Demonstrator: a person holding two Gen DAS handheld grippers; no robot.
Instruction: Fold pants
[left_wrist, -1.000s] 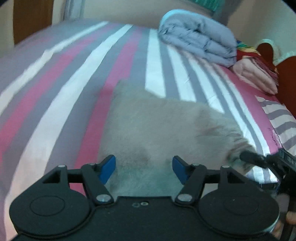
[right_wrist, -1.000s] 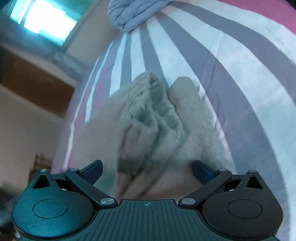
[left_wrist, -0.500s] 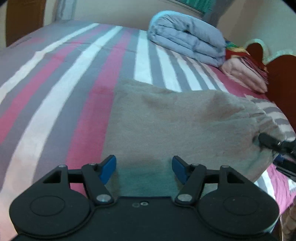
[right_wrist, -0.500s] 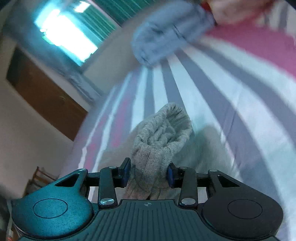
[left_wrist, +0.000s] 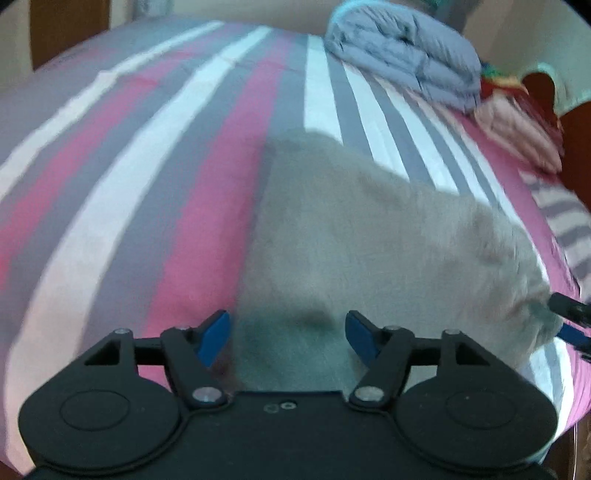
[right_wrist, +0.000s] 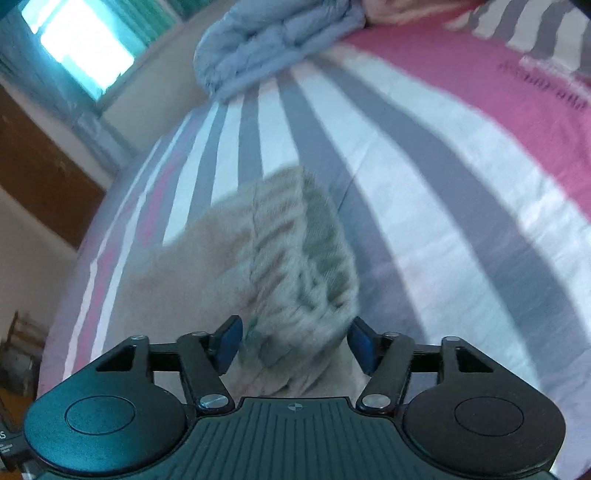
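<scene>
The beige-grey pants lie folded flat on the striped bedsheet. My left gripper is open, with its blue pads over the near edge of the pants and nothing held. In the right wrist view the ribbed waistband end of the pants bunches up between the blue pads of my right gripper, whose jaws stand apart around it. The right gripper's tip also shows at the far right of the left wrist view, at the pants' right end.
A folded grey-blue blanket lies at the head of the bed, also in the right wrist view. Pink folded cloth and a dark red headboard are on the right. A window and a brown wardrobe stand beyond the bed.
My right gripper was open, shut on the waistband and lifted it, and now has opened again with the waistband lowered. The left gripper stayed open and shifted slightly.
</scene>
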